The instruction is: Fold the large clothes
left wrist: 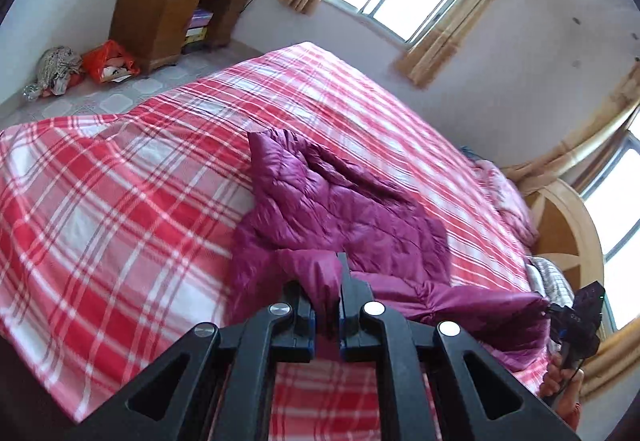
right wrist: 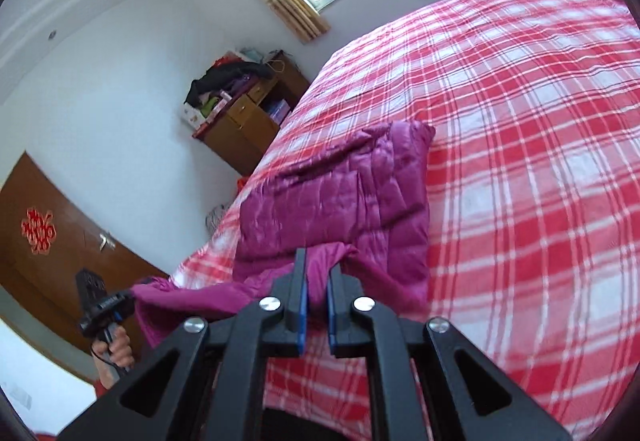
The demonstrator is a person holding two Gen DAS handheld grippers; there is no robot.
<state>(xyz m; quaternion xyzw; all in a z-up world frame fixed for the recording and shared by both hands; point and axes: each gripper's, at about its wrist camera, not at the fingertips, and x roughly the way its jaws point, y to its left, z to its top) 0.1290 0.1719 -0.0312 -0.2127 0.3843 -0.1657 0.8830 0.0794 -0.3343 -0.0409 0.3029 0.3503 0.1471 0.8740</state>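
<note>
A purple quilted jacket [left wrist: 340, 209] is spread on the plaid bed [left wrist: 120, 201], with its far end toward twelve o'clock in both wrist views. The near edge is raised off the bed and is pinched at two places. The left gripper [left wrist: 330, 281] is clamped on a bunch of the fabric, and the right gripper [right wrist: 318, 273] is likewise closed on cloth. In the left view the right gripper is seen at four o'clock. The jacket seems already doubled lengthwise. The fold in hand is judged barely begun: the raised edge is yet to be carried over the far end and smoothed.
</note>
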